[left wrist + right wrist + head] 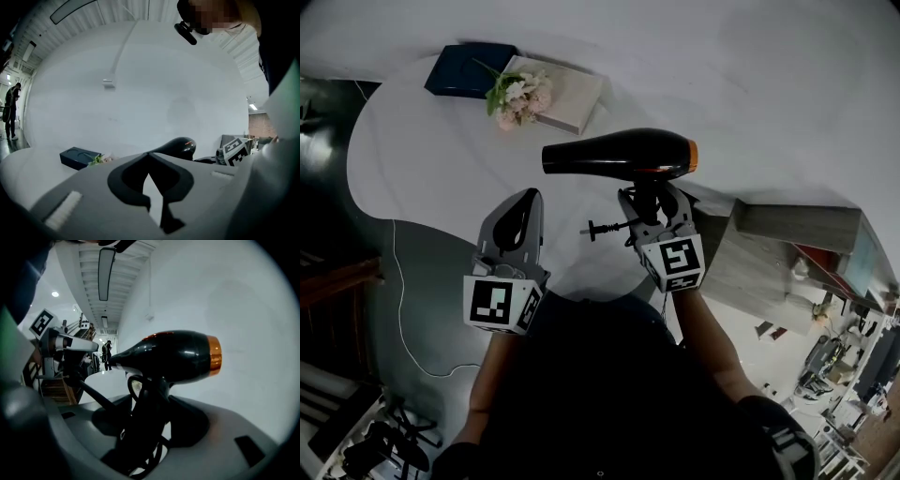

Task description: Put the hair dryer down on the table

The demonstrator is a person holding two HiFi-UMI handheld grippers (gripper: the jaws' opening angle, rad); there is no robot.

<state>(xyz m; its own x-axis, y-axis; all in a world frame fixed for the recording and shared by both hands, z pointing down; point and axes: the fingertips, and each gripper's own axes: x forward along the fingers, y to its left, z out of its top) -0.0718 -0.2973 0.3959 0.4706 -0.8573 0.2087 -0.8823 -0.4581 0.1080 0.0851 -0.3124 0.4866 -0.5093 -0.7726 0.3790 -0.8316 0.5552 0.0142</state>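
Black, orange-ringed hair dryer (619, 155), nozzle toward nine o'clock, handle clenched in the right claw (652, 198); left claw (528, 198) pinched together, empty.

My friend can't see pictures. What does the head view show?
The right gripper holds a black hair dryer with an orange ring by its handle, over a white table. The left gripper is shut and empty beside it.

Probably a lab hall, ribbed ceiling (89, 280), strip lights (107, 273)
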